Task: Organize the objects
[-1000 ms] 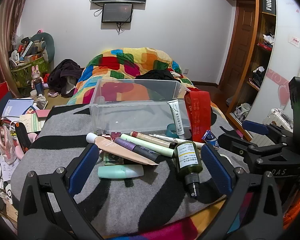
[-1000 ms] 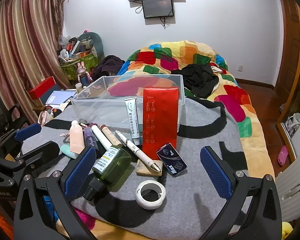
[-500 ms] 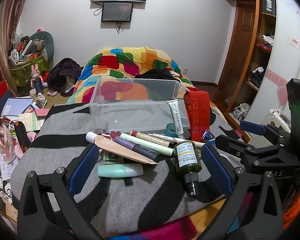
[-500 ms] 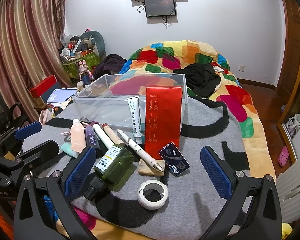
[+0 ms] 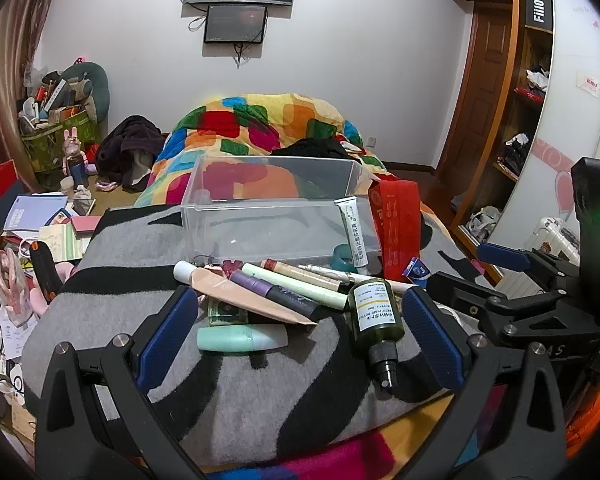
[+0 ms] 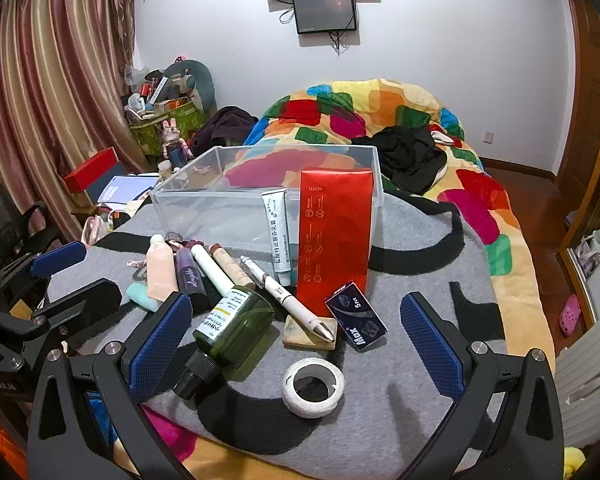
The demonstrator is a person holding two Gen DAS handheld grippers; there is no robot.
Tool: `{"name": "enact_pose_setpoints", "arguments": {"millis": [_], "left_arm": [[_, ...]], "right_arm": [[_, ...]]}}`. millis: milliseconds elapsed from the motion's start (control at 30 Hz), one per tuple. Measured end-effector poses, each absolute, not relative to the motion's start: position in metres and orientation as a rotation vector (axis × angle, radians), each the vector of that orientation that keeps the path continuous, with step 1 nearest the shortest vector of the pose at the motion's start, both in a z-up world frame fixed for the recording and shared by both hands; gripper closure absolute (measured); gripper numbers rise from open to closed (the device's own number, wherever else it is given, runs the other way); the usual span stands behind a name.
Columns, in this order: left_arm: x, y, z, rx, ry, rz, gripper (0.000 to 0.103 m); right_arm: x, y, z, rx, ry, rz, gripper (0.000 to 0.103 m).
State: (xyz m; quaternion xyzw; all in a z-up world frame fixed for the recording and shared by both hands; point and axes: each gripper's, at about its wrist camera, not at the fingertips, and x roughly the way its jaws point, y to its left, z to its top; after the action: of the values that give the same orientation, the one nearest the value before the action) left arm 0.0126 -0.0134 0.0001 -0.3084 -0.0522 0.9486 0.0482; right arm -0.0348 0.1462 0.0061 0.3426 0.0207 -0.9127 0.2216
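Blue-padded and spread wide, my left hand-held gripper (image 5: 300, 336) and my right hand-held gripper (image 6: 296, 340) both hang empty over the near edge of a bed covered by a grey-and-black blanket (image 6: 416, 264). Between the left one's fingers lie a mint-green tube (image 5: 240, 339) and a dark green bottle (image 5: 376, 320), cap pointing toward the near edge. Just behind them a peach tube (image 5: 236, 292), a purple tube (image 5: 276, 294) and a pale green stick (image 5: 296, 282) rest side by side, overlapping. Ahead of the right one sits a white tape roll (image 6: 313, 387), with a white pen (image 6: 288, 298) lying across a small tan block (image 6: 308, 334) and a dark blue packet (image 6: 356, 320) just beside it. Farther in, a red box (image 6: 334, 240) and a white tube (image 6: 278, 236) lean upright against the front wall of a clear plastic bin (image 6: 204, 208), which stands near the blanket's far edge. Beyond it, a multicoloured quilt (image 6: 364, 108) covers the bed.
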Motion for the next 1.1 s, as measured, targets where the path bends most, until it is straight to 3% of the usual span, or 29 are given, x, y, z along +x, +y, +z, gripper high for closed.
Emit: {"name": "enact_pose_setpoints", "arguments": {"millis": [533,600,767,1000,1100], "left_arm": [[0.013,-0.036,-0.035,-1.141,-0.204,2.896,0.0],[0.012,-0.04,-0.041,-1.174,-0.208,2.893,0.007],[-0.003,-0.048,-0.052,-1.245,-0.227,2.894,0.008],[-0.021,-0.04,-0.066,-1.291,-0.159,2.895,0.009],[-0.026,-0.038,-0.072,-1.308,-0.136,2.899,0.016]], "right_arm": [[-0.03,0.166,-0.017,1.028,0.057,-2.519,0.0],[-0.027,0.169,-0.023,1.05,0.064,-2.515,0.0],[-0.024,0.175,-0.04,1.112,0.067,-2.485,0.001],[-0.03,0.173,-0.043,1.119,0.062,-2.474,0.023],[-0.031,0.169,-0.044,1.111,0.08,-2.463,0.035]]}}
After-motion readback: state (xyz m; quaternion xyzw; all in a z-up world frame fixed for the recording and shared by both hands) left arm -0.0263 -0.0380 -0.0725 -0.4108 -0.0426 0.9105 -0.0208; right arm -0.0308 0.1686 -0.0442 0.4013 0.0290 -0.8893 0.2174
